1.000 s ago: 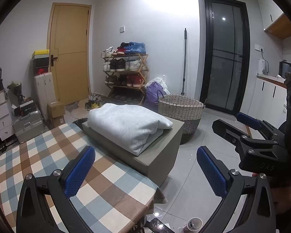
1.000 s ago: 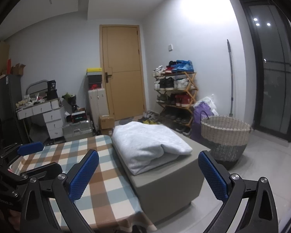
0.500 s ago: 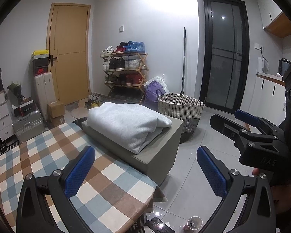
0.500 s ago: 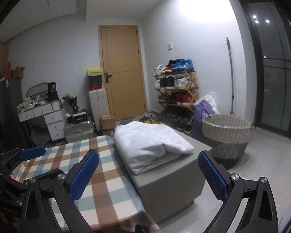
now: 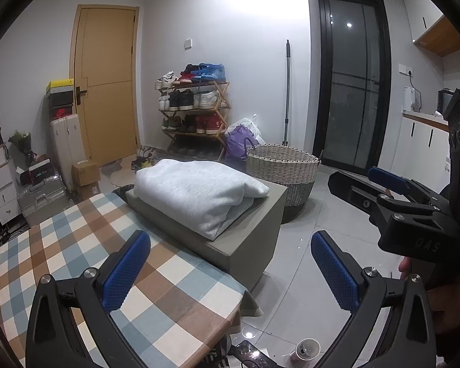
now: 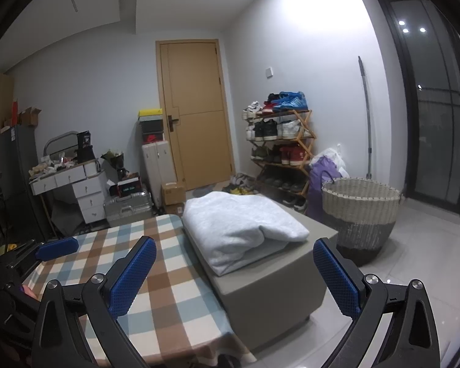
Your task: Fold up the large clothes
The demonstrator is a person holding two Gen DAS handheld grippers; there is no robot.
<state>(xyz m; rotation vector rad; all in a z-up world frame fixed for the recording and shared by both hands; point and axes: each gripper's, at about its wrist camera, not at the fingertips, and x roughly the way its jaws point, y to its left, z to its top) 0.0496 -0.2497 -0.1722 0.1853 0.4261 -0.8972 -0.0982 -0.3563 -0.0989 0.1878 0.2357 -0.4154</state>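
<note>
Both grippers are being held above the near end of the checked tablecloth [image 5: 76,245], jaws spread wide and nothing gripped between the blue pads [image 5: 125,273]. The left gripper [image 5: 227,273] and the right gripper [image 6: 233,276] are being carried side by side, each pointed level and forward, with the right one seen at the edge of the left wrist view [image 5: 392,196] in a hand [image 5: 444,300]. Beyond the cloth's far edge, the grey ottoman [image 6: 276,279] is being used as a rest for the folded white garment [image 6: 242,227], which is lying flat on top, well apart from either set of fingers. Its long axis is judged to be running away from the cloth, towards the door [image 6: 196,107]. The bundle is lying almost dead ahead of the right gripper and slightly to the left of the left one's centre, so neither is judged clearly nearer. Past the ottoman, the woven basket [image 6: 362,211] is standing on the floor
</note>
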